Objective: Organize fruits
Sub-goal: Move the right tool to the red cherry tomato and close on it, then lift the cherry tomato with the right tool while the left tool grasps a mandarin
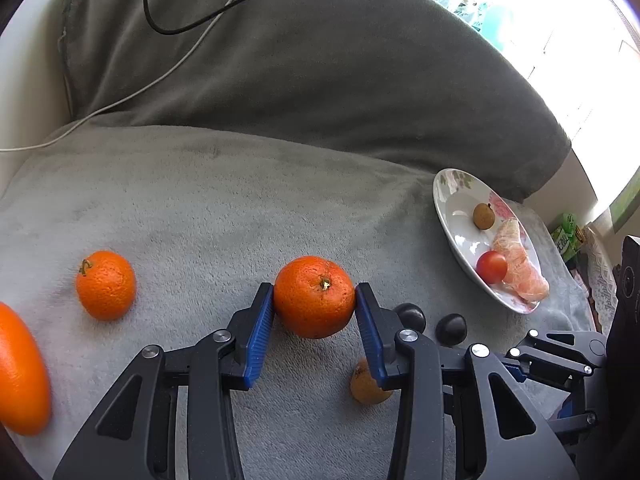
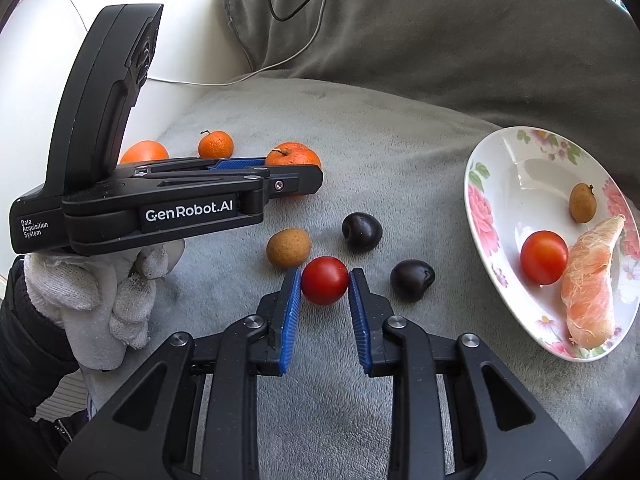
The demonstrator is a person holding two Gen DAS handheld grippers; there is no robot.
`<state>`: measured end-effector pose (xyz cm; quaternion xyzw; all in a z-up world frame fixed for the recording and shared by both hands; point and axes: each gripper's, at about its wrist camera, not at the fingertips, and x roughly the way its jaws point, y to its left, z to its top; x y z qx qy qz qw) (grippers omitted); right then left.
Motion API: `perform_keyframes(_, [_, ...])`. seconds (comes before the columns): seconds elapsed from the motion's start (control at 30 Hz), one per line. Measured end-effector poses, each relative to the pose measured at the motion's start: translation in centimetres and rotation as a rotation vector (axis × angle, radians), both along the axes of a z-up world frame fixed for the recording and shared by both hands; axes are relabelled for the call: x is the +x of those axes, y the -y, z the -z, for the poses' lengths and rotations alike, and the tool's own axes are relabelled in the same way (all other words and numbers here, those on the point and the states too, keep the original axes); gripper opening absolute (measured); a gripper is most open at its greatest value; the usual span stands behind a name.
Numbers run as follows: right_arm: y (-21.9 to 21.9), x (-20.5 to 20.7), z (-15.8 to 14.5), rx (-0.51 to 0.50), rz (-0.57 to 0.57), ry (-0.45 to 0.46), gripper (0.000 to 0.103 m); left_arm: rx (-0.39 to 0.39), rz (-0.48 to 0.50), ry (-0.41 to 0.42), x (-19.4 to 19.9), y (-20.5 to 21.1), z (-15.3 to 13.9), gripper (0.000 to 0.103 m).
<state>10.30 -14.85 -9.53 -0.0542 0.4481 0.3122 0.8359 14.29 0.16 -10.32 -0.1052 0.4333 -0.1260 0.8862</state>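
Note:
My left gripper [image 1: 315, 300] is shut on a mandarin [image 1: 314, 297] on the grey blanket; the mandarin also shows in the right wrist view [image 2: 294, 156]. My right gripper [image 2: 325, 280] is shut on a cherry tomato [image 2: 324, 280], its blue pads touching both sides. A floral plate [image 2: 496, 184] at the right holds a second cherry tomato [image 2: 543, 257], a brown longan [image 2: 583, 203] and a peeled citrus segment [image 2: 590, 280]. Loose on the blanket are two dark plums [image 2: 361, 231] [image 2: 412, 280], a longan [image 2: 288, 247], a small mandarin [image 1: 105, 285] and a large orange [image 1: 20, 372].
A dark grey cushion [image 1: 320, 72] rises behind the blanket, with black and white cables [image 1: 168, 28] lying on it. The plate sits near the blanket's right edge in the left wrist view [image 1: 452, 200]. Green packets [image 1: 566, 236] lie beyond that edge. A gloved hand [image 2: 100, 292] holds the left gripper.

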Motion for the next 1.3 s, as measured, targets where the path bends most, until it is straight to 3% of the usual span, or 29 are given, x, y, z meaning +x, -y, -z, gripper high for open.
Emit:
perform_keyframes(0.87, [9.4,0.6,-6.0,0.07,0.194,0.127,0.026,-0.021,0.07,0.07,-0.8,3.9,-3.3,0.039])
perform_keyframes(1.3, [13.3,1.8,-6.8,0.08,0.277,0.142,0.026,-0.022,0.115,0.081,0.6,6.7,-3.8,0.039])
